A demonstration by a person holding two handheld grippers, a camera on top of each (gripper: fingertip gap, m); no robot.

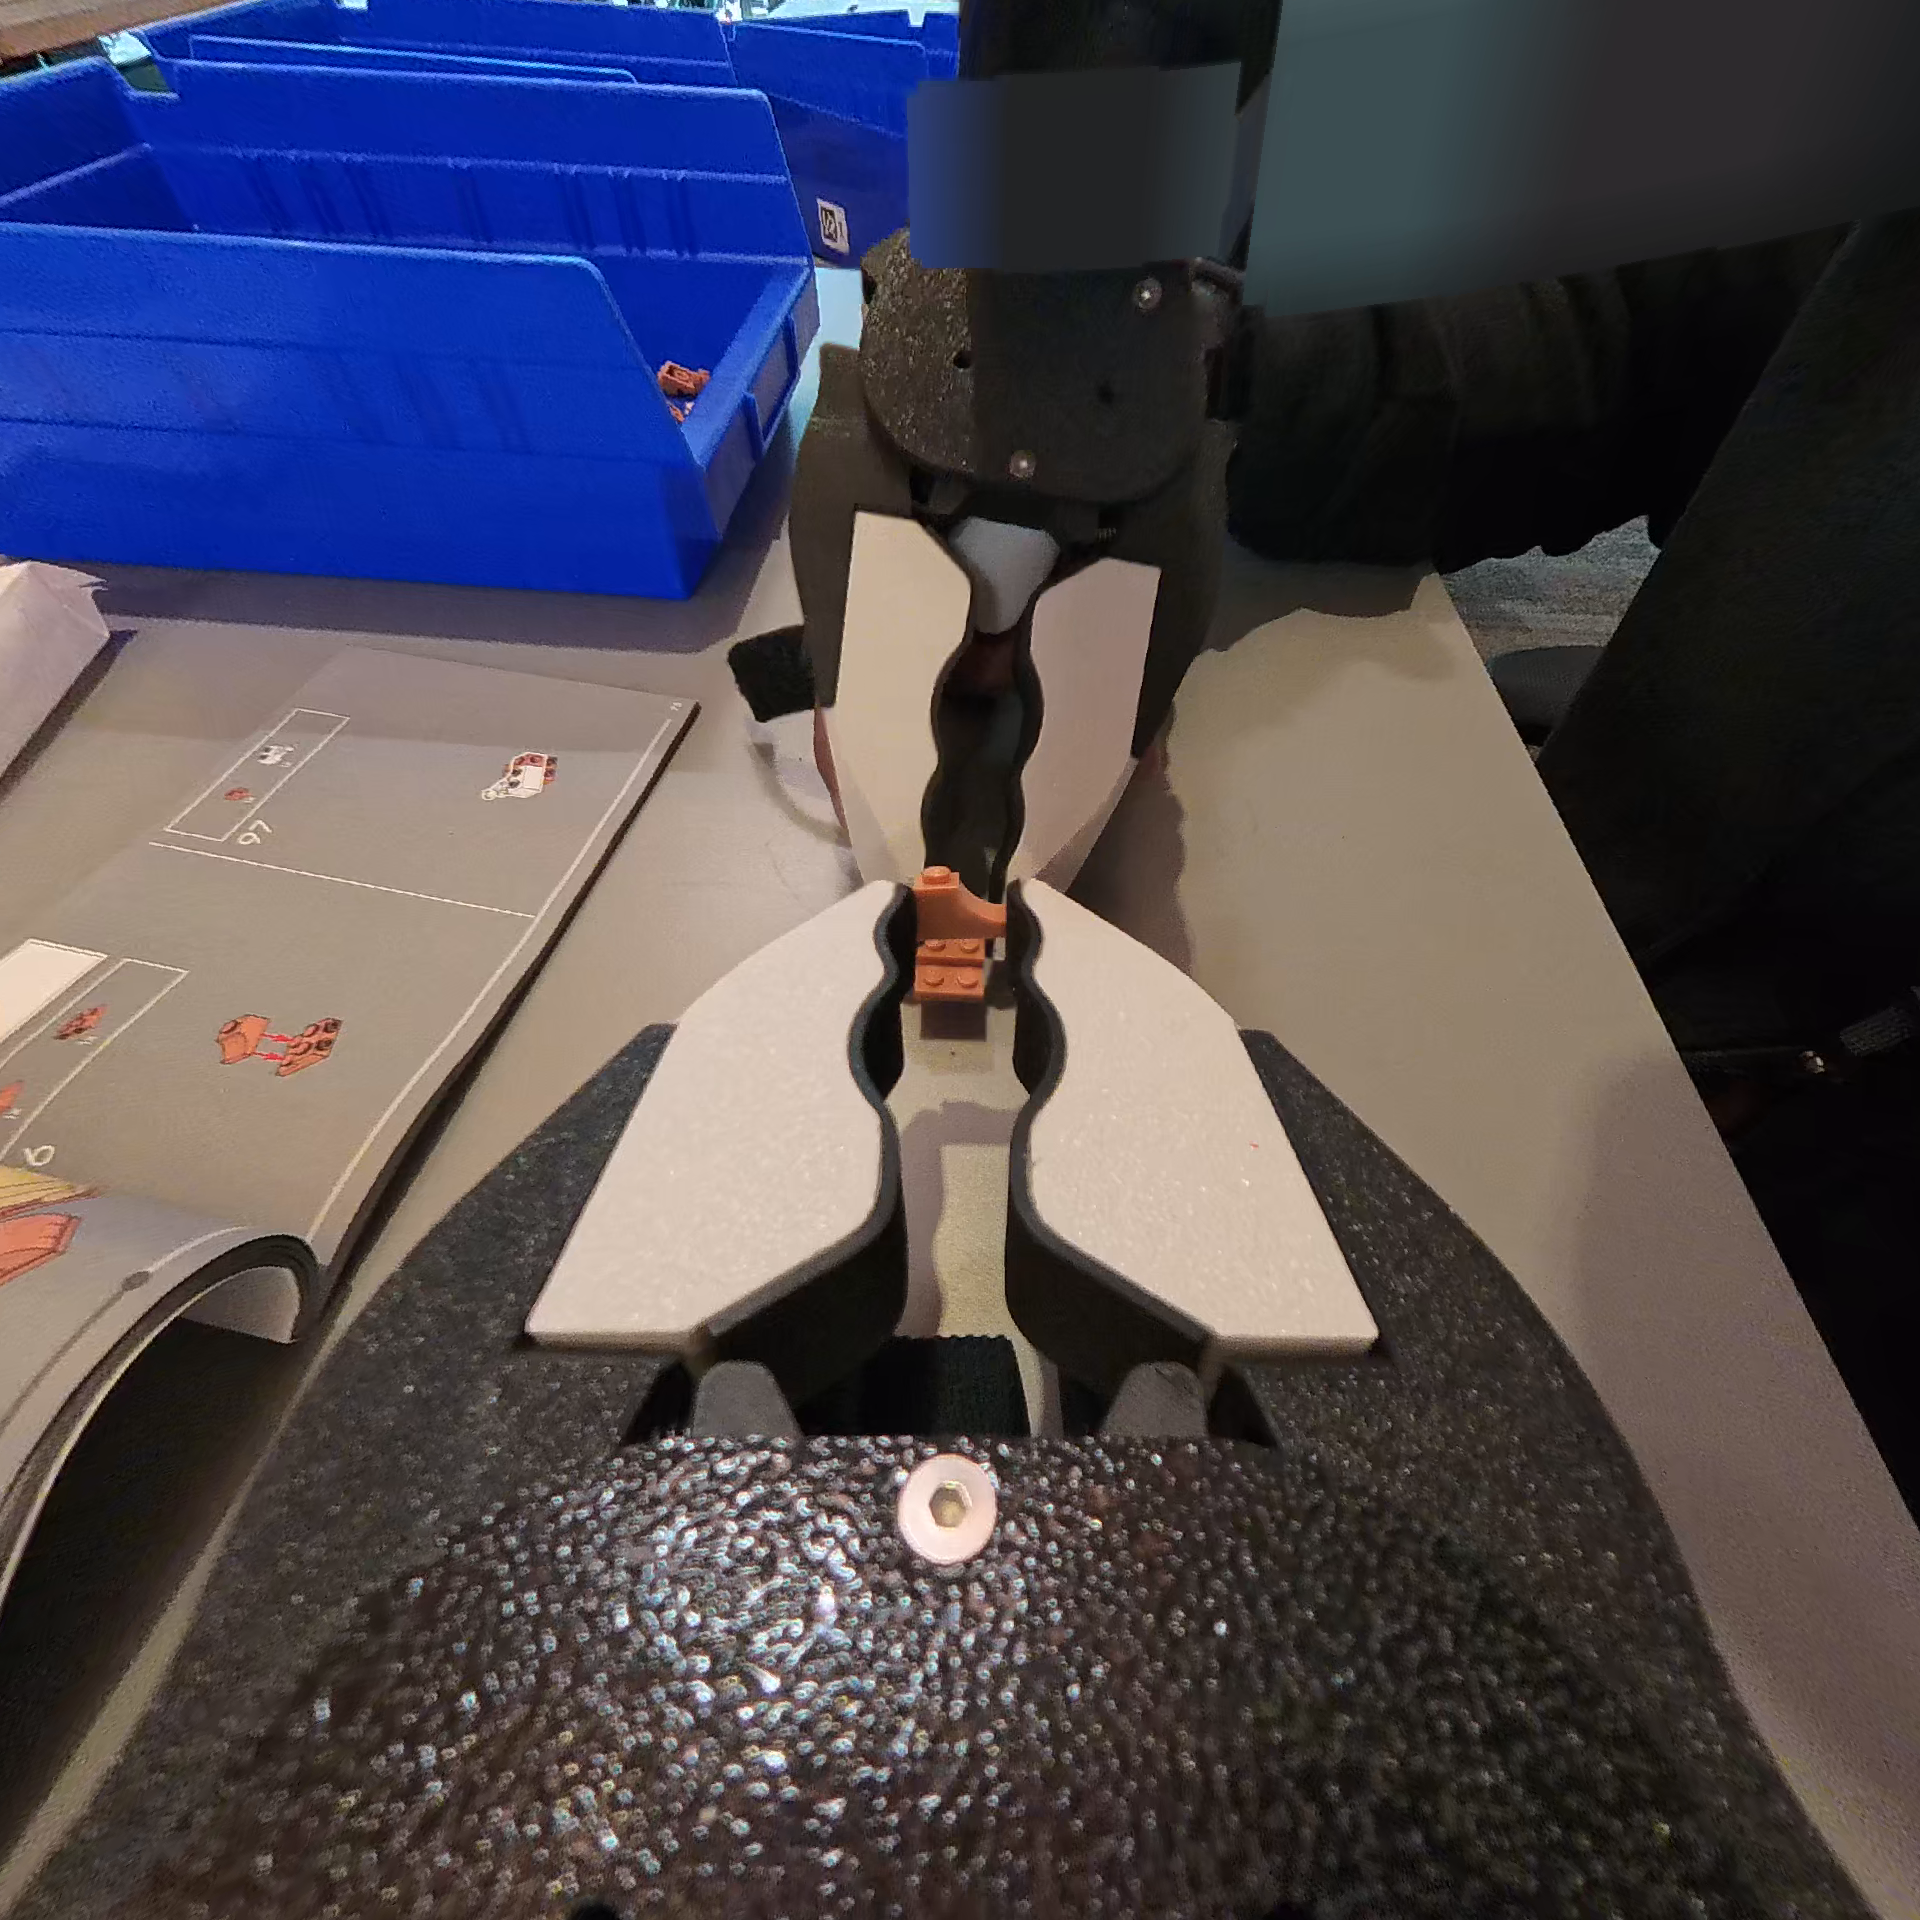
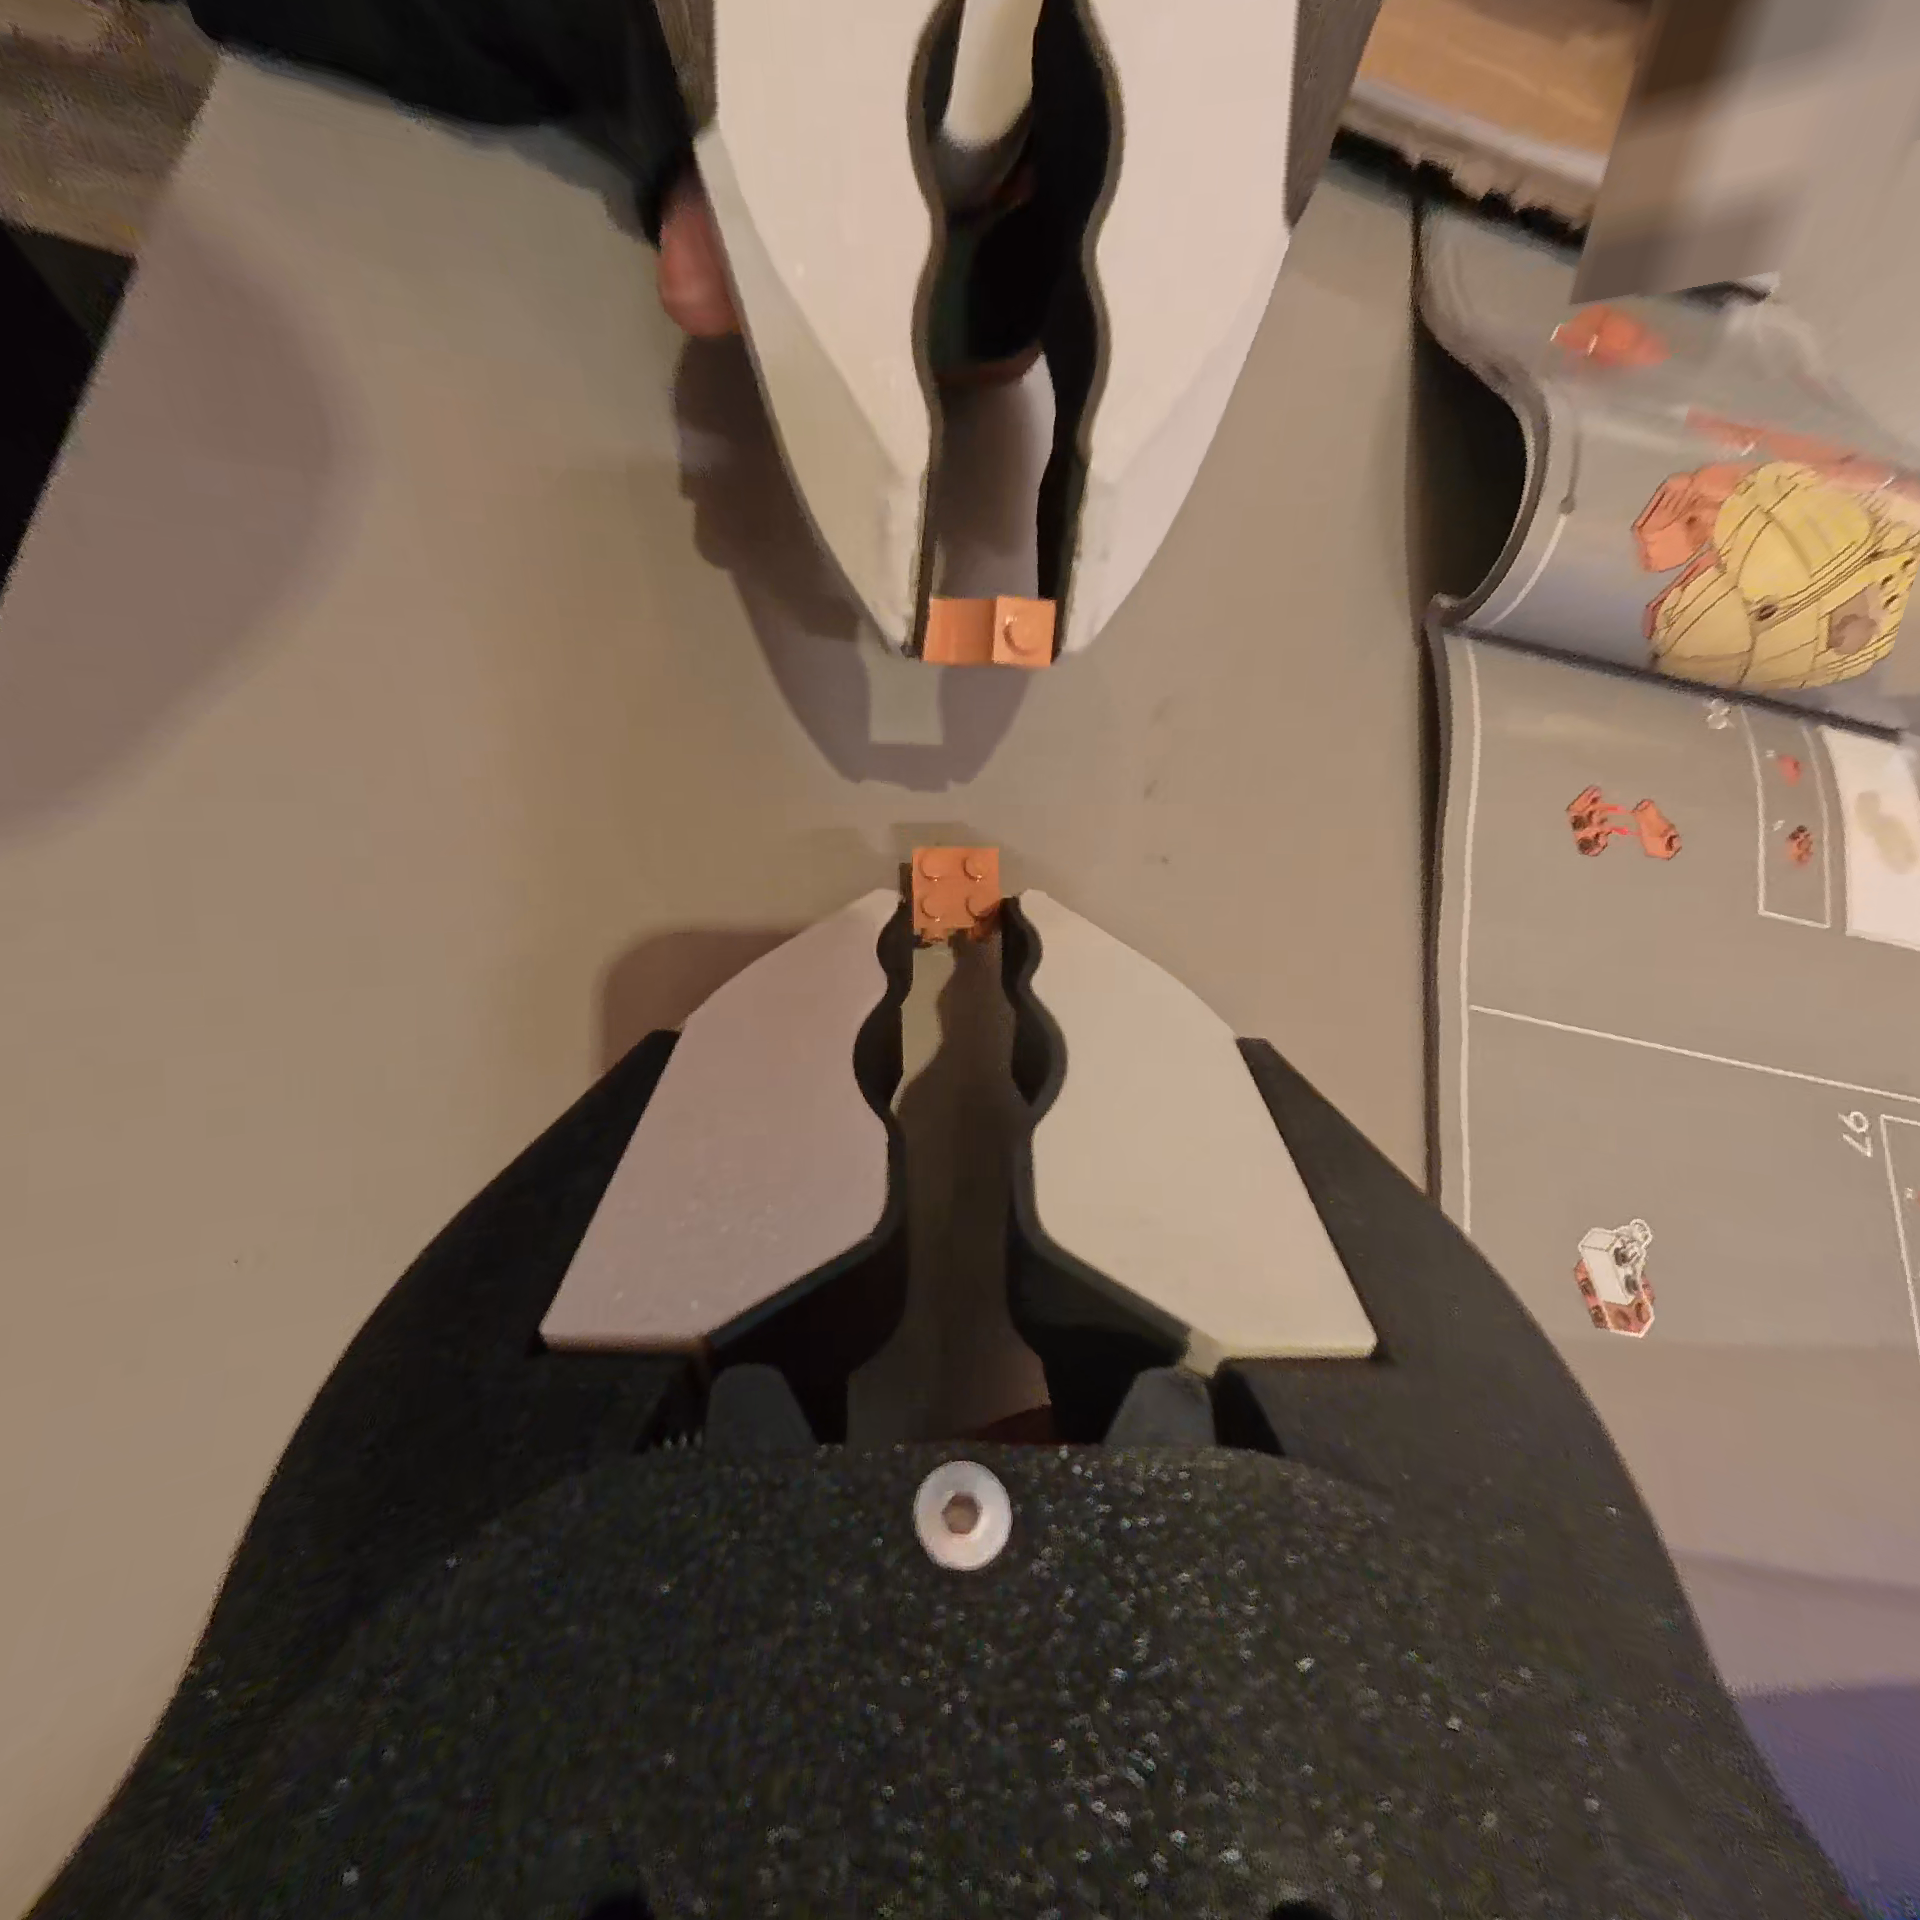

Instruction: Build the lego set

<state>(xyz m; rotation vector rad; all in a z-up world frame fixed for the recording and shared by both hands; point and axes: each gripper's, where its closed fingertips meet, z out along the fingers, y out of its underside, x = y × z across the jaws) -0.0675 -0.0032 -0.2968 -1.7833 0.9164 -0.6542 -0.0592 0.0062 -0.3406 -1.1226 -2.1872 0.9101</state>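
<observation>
My left gripper point(image 1: 958, 906) is shut on a small orange arch piece point(image 1: 951, 906) with one stud on top. In the right wrist view the same piece point(image 2: 987, 631) sits pressed between the left gripper's point(image 2: 987, 649) pads. My right gripper point(image 2: 951, 916) is shut on an orange piece with a two-by-two field of studs point(image 2: 956, 881), held low over the grey table point(image 2: 416, 831). In the left wrist view this piece point(image 1: 951, 966) shows just below the arch piece, with the right gripper point(image 1: 966, 862) coming down from the far side. The two grippers face each other tip to tip, with a short gap between their pieces.
An open instruction booklet point(image 1: 364, 883) lies on the table beside the grippers; it also shows in the right wrist view point(image 2: 1662, 935). Blue bins point(image 1: 416, 395) stand behind it, one with orange pieces point(image 1: 683, 379). The table edge point(image 1: 1538, 790) runs on the right, with a person's dark sleeve point(image 1: 1507, 395) beyond. The tips of one gripper are about 5 cm away from the tips of the other.
</observation>
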